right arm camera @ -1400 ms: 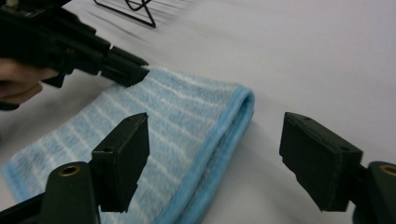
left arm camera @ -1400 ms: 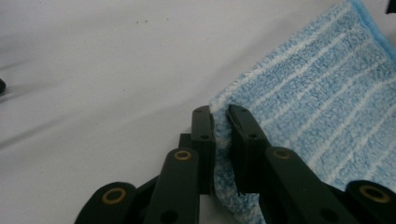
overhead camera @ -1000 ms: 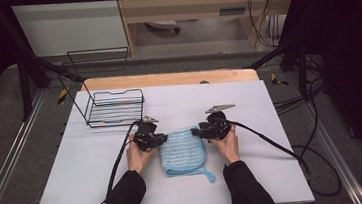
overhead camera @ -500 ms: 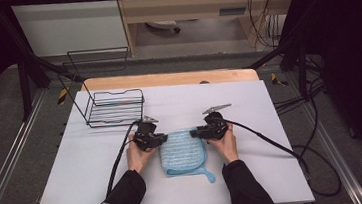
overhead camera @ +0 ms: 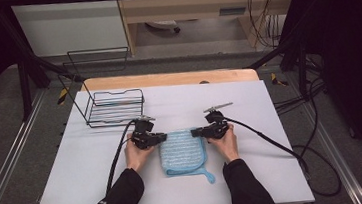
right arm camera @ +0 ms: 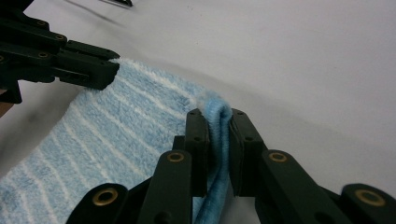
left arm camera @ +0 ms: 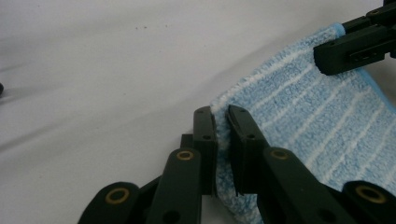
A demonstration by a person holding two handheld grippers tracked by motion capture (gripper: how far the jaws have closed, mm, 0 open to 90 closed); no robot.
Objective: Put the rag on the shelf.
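At the near-middle of the white table (overhead camera: 276,173), the blue striped towel (overhead camera: 182,151) is lying flat, its hanging loop (overhead camera: 209,176) trailing toward the person, and both grippers are working its far corners. The left gripper (overhead camera: 162,136) is pinching the far-left corner: in the left gripper view its jaws are almost together with the towel's pile squeezed between the pads (left arm camera: 223,128). The right gripper (overhead camera: 195,131) is doing the same at the far-right corner; its jaws have just been closing and are now clamped on the bound blue edge (right arm camera: 218,116), nearly touching. Both hands are sitting still, so this is looking like the start of a fold or a lift. Risk, as I judge it: each bite is shallow and right at the corner tip, so any uneven pull is likely to slip one corner out and drop that side. The right jaws are gripping mostly the rolled edge, which could roll free. Raising one hand faster than the other would be skewing the fold, and the loop could be dragging or tucking under. The wire rack (overhead camera: 114,107) is standing well apart at the far left, no clash there.
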